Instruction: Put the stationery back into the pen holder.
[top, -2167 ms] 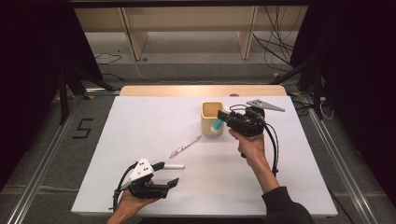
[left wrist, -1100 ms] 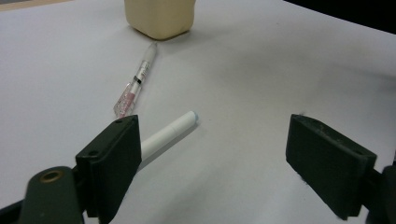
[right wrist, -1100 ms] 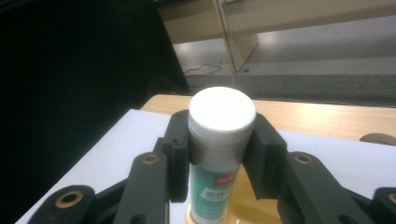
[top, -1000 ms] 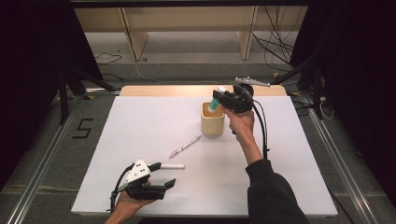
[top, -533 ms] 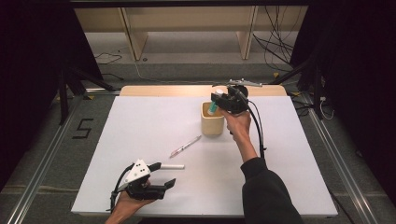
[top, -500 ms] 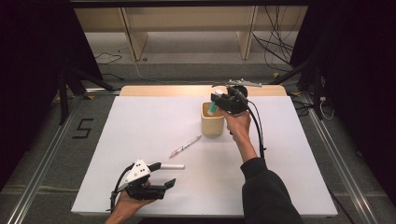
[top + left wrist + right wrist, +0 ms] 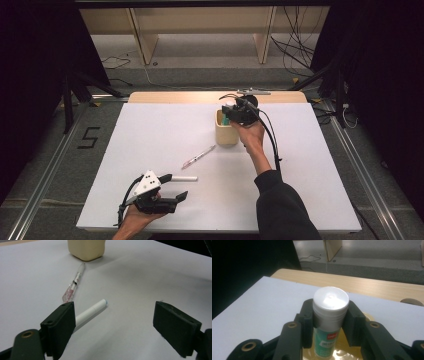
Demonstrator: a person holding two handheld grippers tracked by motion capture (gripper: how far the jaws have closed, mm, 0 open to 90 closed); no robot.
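My right gripper (image 7: 231,114) is shut on a glue stick (image 7: 329,315) with a white cap and a green label, held over the mouth of the cream cup (image 7: 226,136) at the table's far middle. The cup's yellow rim (image 7: 367,316) lies just under the jaws. My left gripper (image 7: 175,187) stands open near the front edge, resting low over the table. A white marker (image 7: 91,312) lies just past its left jaw, partly hidden behind it. A clear pen with a pink end (image 7: 73,285) lies farther on, pointing toward the cup (image 7: 86,248).
The white table sheet (image 7: 150,135) ends in a wooden strip (image 7: 175,96) at the far edge. A black cable (image 7: 270,137) trails from the right gripper along the person's forearm. Wooden shelf legs and cables stand on the floor beyond the table.
My right gripper has carried the glue stick from beside the cup up and over its mouth, then held nearly still. The left gripper has not moved.
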